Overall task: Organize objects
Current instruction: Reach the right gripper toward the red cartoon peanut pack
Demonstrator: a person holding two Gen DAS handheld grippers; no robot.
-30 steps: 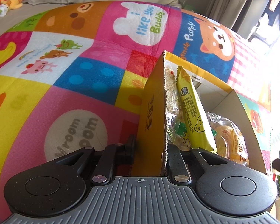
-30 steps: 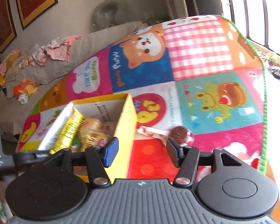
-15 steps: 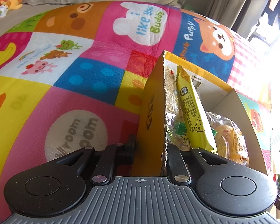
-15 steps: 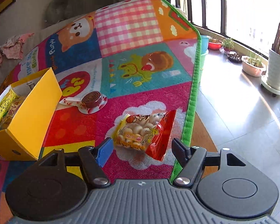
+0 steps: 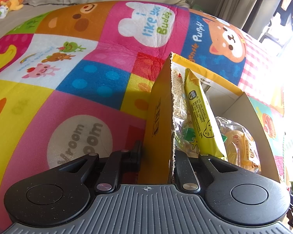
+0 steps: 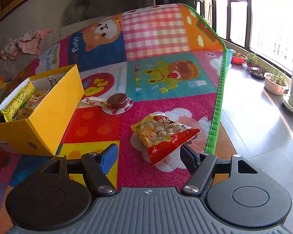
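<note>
The left gripper [image 5: 156, 156] is angled downward and clamped on the near wall of the yellow box [image 5: 160, 117]. The right gripper [image 6: 148, 154] is tilted down, jaws apart, having just been opening around the snack bag [image 6: 162, 134]. The bag lies on the mat [image 6: 166, 78] at the gripper's 12 o'clock, long axis running from 10 to 4 o'clock.

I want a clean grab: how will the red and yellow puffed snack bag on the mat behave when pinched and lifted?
The red and yellow puffed snack bag looks air-filled, so probably light and squashy. Its glossy film may slip or crinkle between the fingers. The round puffs inside seem brittle, so a hard squeeze could crush them.
</note>
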